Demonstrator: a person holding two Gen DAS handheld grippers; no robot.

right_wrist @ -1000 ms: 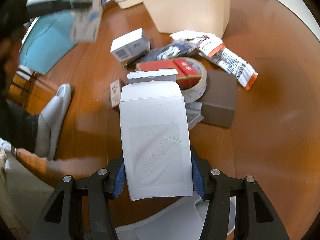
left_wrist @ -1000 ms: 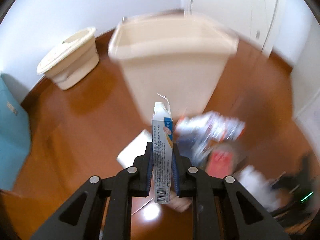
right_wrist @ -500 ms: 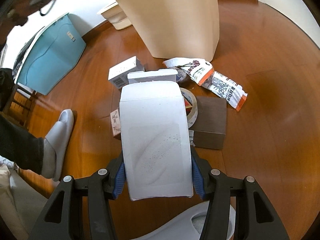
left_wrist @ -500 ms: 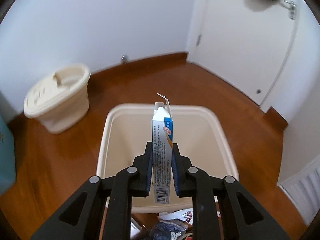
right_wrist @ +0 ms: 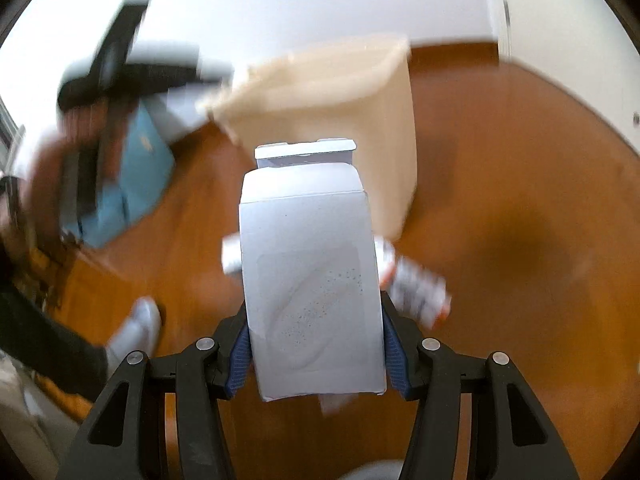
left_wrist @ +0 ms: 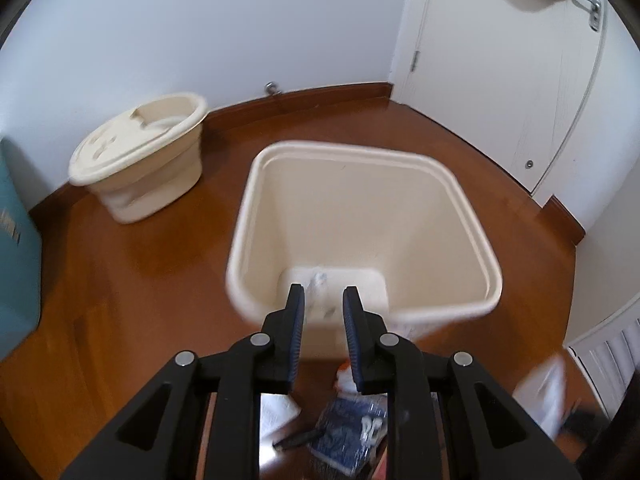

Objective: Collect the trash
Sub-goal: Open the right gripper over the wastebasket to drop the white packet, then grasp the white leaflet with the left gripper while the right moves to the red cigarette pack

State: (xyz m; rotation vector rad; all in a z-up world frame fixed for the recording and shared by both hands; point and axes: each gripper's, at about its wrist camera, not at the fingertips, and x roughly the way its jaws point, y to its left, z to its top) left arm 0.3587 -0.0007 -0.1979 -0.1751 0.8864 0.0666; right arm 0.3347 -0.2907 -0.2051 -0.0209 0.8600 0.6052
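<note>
1. Left wrist view: the left gripper (left_wrist: 323, 300) is being held with its jaws parted and nothing between the pads. Directly ahead of and below the fingertips, the beige trash bin (left_wrist: 362, 232) is being viewed from above, mouth open.

2. Left wrist view: a small whitish, blurred item (left_wrist: 319, 289) is being seen between the fingertips, low in the bin; whether it is falling or lying on the bottom cannot be told. Below and behind the jaws, a dark blue wrapper (left_wrist: 348, 436) and other litter are lying on the wooden floor (left_wrist: 132, 280).

3. Left wrist view: the wrapper is being judged light, limp and slippery; a pinch across a crumpled fold, not a flat face, is being advised.

4. Right wrist view: the right gripper (right_wrist: 314, 344) is being kept closed on a white carton (right_wrist: 312, 280), the pads pressing its two narrow side walls near the lower end. The top flap is standing open, ahead of the jaws.

5. Right wrist view: the bin (right_wrist: 344, 120) is being seen ahead of the carton and beyond it, blurred. A printed packet (right_wrist: 418, 292) is lying on the floor just right of the carton.

6. Right wrist view: the carton is being judged empty, light and thin-walled, stiff along its edges but easily crushed across the broad faces; the present grip on the sides is being considered suitable, with moderate squeeze.
</note>
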